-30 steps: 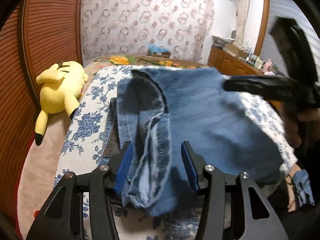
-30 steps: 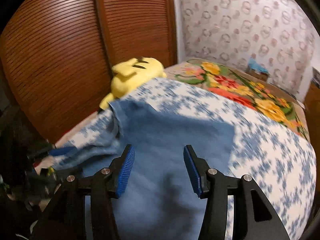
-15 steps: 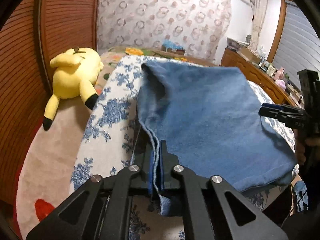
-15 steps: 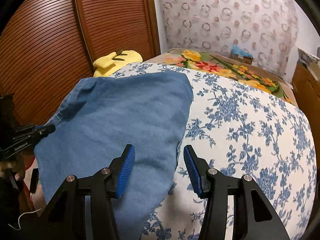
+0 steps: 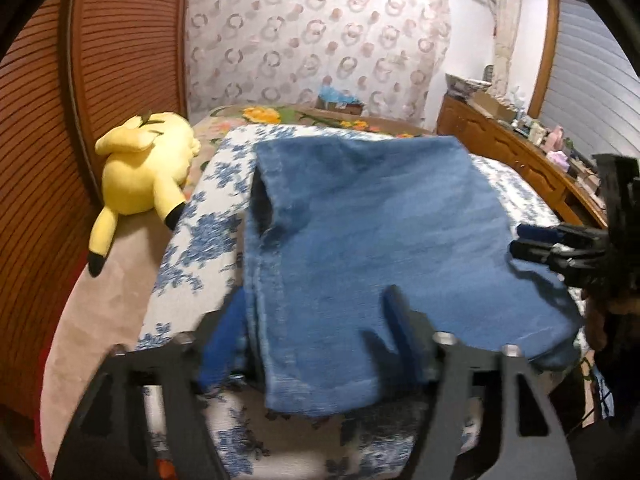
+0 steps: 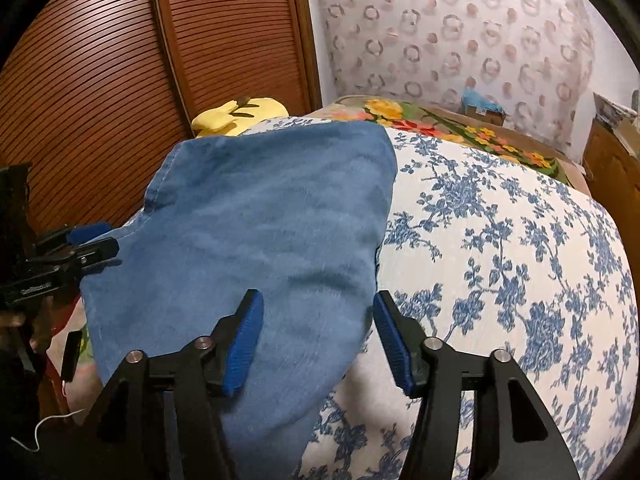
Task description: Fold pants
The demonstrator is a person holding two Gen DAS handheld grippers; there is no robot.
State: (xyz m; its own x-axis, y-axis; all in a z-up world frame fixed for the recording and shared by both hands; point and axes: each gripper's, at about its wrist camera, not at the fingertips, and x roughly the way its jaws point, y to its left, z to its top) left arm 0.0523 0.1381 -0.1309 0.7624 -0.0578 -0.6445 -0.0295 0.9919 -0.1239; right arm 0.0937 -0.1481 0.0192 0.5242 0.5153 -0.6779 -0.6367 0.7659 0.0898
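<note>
**Jeans folded flat on the flowered bedspread, both grippers apart**

Jeans (image 5: 372, 240) of blue denim lie folded into a broad, flat slab on a white bedspread with blue flowers (image 6: 500, 248). In the left wrist view the denim fills the middle of the picture, with a stitched seam edge running down its 9 o'clock side and a dark fold opening near its 10 o'clock corner. The near edge hangs over the bedspread's rim at 6 o'clock.

The left gripper (image 5: 316, 336) sits at 6 o'clock, blurred; its jaws have just been opening and now stand wide apart. The seam edge of the jeans lies between the blue pads, but neither pad presses on it.

The right gripper (image 6: 318, 344) is at 6 o'clock in its own view. Its jaws have also just been opening a little further and stand apart, with the near right corner of the denim lying between the pads and not pinched. In the left wrist view the same gripper shows at 3 o'clock, its tips near the jeans' right edge.

Outward from the cloth, a yellow plush toy (image 5: 144, 172) lies at 9 o'clock of the jeans, beside the bedspread on a plain pinkish cover. A bright floral blanket (image 6: 452, 124) shows beyond the bedspread at 12 o'clock. Louvred wooden doors (image 6: 120, 64) stand at 10 o'clock, and a wooden dresser (image 5: 516, 156) cluttered with small items runs along at 2 o'clock.
</note>
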